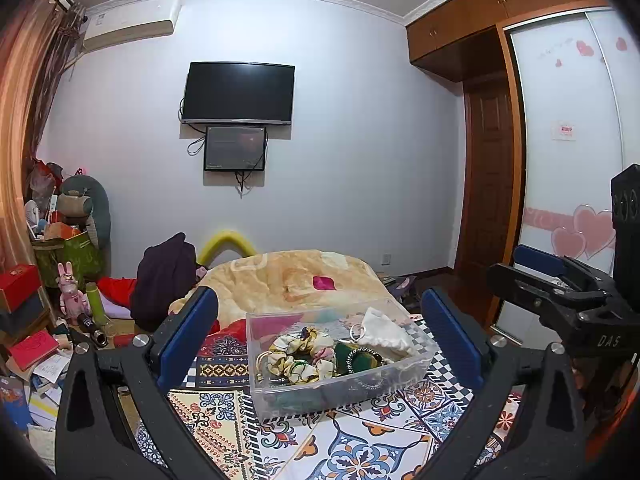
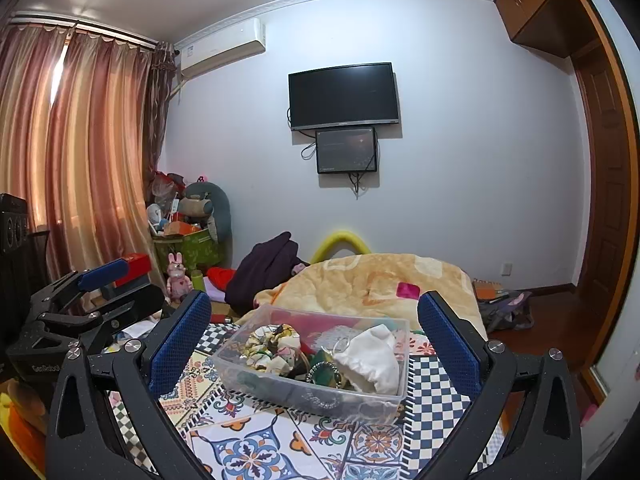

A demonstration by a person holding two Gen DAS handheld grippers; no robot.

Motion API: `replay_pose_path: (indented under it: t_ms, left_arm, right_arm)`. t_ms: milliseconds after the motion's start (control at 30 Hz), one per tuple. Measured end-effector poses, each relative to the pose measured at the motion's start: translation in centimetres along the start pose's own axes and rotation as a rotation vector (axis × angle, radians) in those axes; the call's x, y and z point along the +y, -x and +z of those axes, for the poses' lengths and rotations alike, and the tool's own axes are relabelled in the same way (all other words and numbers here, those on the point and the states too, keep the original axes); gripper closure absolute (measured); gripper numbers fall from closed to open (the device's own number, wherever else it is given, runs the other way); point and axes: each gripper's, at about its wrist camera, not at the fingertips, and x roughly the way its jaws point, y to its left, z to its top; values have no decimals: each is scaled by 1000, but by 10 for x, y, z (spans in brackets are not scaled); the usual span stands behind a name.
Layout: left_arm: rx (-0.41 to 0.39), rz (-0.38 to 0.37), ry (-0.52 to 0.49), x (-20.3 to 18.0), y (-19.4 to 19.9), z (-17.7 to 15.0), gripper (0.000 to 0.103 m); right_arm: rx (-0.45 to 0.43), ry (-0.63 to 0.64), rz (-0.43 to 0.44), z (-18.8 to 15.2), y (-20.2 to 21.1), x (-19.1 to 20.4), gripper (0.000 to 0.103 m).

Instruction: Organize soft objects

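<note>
Clear plastic box on patterned cloth holds scrunchies and white pouch.

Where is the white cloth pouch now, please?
The white cloth pouch lies inside the clear plastic box, at its right end, beside the floral scrunchies.

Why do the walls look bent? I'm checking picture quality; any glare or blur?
Left wrist view: fisheye bows the wardrobe; corners go dark; sharp. Right wrist view: the curtain curves, with a blown-out streak of daylight; the clear box is sharp.
</note>
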Motion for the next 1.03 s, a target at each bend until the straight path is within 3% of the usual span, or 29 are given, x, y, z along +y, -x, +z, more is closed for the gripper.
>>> replay_pose_path:
  t_ms: [1033]
  left_arm:
    - [39,-27,17,4,-5,1,0]
  right_arm:
    - [6,-13,-7,-2,-2,3,0]
